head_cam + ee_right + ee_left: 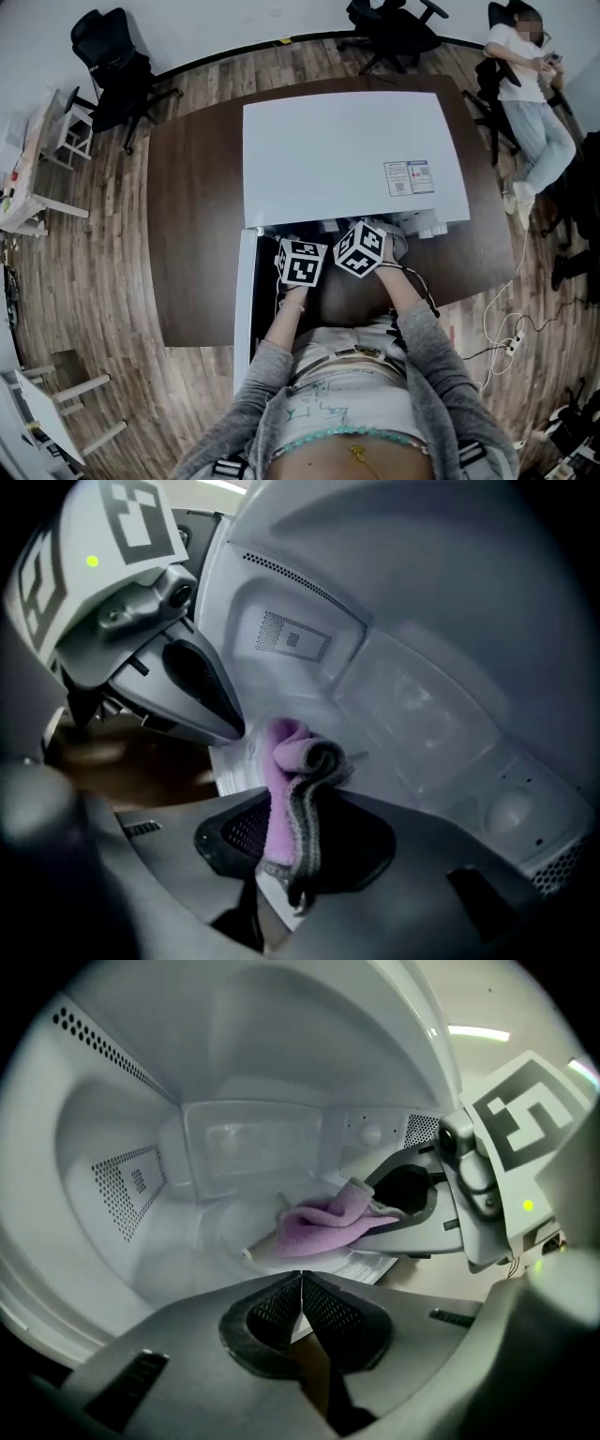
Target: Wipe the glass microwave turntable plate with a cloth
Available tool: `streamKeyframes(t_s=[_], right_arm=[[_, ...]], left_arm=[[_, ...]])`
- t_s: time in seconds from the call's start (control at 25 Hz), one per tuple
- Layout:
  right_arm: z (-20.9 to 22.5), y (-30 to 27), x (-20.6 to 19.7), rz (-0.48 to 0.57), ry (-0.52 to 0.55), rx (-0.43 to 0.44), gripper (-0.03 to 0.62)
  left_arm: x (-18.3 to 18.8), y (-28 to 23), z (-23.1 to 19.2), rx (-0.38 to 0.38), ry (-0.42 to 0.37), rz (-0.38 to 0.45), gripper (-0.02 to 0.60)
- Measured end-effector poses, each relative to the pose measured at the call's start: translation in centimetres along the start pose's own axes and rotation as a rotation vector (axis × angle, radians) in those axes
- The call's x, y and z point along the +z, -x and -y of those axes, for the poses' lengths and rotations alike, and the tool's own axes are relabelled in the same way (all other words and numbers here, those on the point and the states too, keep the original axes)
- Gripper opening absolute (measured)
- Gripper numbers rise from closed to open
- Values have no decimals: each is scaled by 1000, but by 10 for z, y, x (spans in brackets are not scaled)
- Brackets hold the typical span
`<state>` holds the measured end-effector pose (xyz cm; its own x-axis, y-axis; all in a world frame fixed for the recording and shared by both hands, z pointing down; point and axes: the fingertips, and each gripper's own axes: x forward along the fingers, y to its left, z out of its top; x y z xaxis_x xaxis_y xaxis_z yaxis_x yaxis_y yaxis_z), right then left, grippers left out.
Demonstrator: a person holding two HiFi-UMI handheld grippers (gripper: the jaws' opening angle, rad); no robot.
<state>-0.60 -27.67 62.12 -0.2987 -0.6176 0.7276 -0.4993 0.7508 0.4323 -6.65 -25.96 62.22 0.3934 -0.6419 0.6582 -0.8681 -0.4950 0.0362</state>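
Observation:
Both grippers reach into the open white microwave (342, 155). My right gripper (291, 827) is shut on a folded pink and grey cloth (286, 761). From the left gripper view the cloth (323, 1227) lies low over the cavity floor, at the edge of the clear glass turntable plate (220, 1232). The plate is faint and hard to make out. My left gripper (300, 1283) is shut, with nothing visible between its pads, just left of the right gripper near the cavity mouth. In the head view only the two marker cubes (300, 262) (361, 248) show; the jaws are hidden under the microwave's top.
The microwave stands on a dark brown table (192, 234) with its door (246, 300) swung open at the left. Perforated vents (131, 1180) mark the cavity's side wall. Office chairs (112, 61) stand around, a person (530, 84) sits at back right, and cables (506, 342) lie on the floor.

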Motion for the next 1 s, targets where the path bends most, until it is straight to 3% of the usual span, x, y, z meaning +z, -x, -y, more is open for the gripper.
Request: streamKeyframes(t_s=[0.24,0.48,0.68,1.0], right_arm=[[-21,11,6,34,52,52,118],[14,18,21,104,76,-128,118],[18,-10,9,19,79,-73,118],[2,-4,6,36,103,-13,118]], left_arm=[[0,2,-8,15,12,6,15],[0,2,-6,12,2,7,15],[-1,2,-4,0,12,13,15],[0,2,-8,11,15,19,15]])
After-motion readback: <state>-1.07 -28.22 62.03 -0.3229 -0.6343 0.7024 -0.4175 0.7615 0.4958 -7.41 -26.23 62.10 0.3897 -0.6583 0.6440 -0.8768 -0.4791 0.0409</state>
